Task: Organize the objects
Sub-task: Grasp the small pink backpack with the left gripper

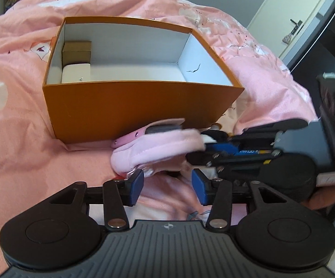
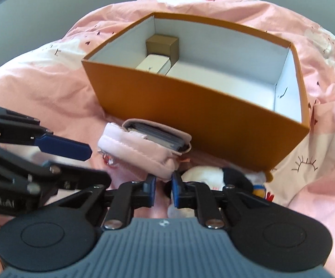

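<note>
An open orange box with a white inside stands on the pink bed cover. Just in front of it is a soft pink pouch with a pink card holder on top. My right gripper is shut on the pouch's near corner. In the left wrist view, the right gripper reaches in from the right. My left gripper stands open just short of the pouch, nothing pressed between its pads. Its blue finger points at the pouch's left end.
Inside the box, a small brown carton and a white case sit at the far left end. A white and black plush toy lies under the right gripper, against the box front. A door is at the back right.
</note>
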The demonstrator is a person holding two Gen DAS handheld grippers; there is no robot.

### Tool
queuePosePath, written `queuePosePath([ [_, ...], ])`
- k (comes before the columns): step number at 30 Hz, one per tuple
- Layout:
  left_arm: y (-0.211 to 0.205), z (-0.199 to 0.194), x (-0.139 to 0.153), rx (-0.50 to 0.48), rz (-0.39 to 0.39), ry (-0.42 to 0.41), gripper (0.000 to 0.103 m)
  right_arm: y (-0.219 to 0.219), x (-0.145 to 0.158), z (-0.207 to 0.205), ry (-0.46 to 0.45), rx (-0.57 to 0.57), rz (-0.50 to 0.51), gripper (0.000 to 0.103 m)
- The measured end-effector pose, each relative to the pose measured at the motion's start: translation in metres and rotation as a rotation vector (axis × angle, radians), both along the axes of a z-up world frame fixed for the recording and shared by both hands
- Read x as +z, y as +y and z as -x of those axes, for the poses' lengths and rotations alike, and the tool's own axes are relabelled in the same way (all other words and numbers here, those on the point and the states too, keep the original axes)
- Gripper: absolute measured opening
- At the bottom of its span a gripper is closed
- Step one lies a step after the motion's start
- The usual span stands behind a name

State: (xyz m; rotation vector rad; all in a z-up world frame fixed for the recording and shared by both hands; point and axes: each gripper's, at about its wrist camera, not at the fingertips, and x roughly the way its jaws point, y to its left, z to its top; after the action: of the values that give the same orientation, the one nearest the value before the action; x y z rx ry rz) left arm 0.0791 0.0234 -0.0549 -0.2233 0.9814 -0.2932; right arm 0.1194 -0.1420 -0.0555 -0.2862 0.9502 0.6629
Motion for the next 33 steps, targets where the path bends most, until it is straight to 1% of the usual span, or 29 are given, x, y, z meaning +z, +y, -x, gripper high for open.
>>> queuePosePath([
  [3,-0.001,-0.003,-0.007,-0.011,-0.030,0.009,0.060,-0.001,0.002,-0.005,-0.006,-0.014,-0.011,0.015],
  [6,-0.001,-0.010,-0.015,-0.014,-0.020,0.023,0.060,-0.001,0.002,-0.009,-0.006,-0.018,-0.016,0.015],
  [9,0.001,-0.018,-0.021,-0.011,-0.015,0.028,0.064,-0.002,0.003,-0.011,-0.007,-0.021,-0.022,0.015],
  [12,0.002,-0.025,-0.024,-0.011,-0.023,0.028,0.064,-0.002,0.003,-0.015,0.000,-0.027,-0.031,0.015],
  [18,-0.002,-0.036,-0.029,-0.027,-0.066,0.003,0.065,-0.003,0.001,-0.024,0.013,-0.045,-0.046,0.016],
  [22,0.000,-0.042,-0.038,-0.021,-0.061,0.025,0.065,-0.006,-0.001,-0.028,0.036,-0.051,-0.069,0.016],
  [25,-0.001,-0.043,-0.041,-0.024,-0.073,0.018,0.064,-0.006,-0.002,-0.028,0.038,-0.048,-0.076,0.016],
  [26,-0.003,-0.043,-0.041,-0.031,-0.084,0.013,0.063,-0.006,-0.002,-0.028,0.040,-0.050,-0.078,0.016],
  [28,-0.006,-0.042,-0.041,-0.039,-0.108,0.009,0.052,-0.006,-0.002,-0.028,0.045,-0.054,-0.083,0.016],
  [30,-0.006,-0.041,-0.041,-0.019,-0.131,0.009,0.042,-0.006,-0.002,-0.028,0.048,-0.052,-0.083,0.016],
  [33,0.002,-0.037,-0.038,0.017,-0.101,0.009,0.035,-0.006,0.001,-0.026,0.050,-0.050,-0.093,0.017],
])
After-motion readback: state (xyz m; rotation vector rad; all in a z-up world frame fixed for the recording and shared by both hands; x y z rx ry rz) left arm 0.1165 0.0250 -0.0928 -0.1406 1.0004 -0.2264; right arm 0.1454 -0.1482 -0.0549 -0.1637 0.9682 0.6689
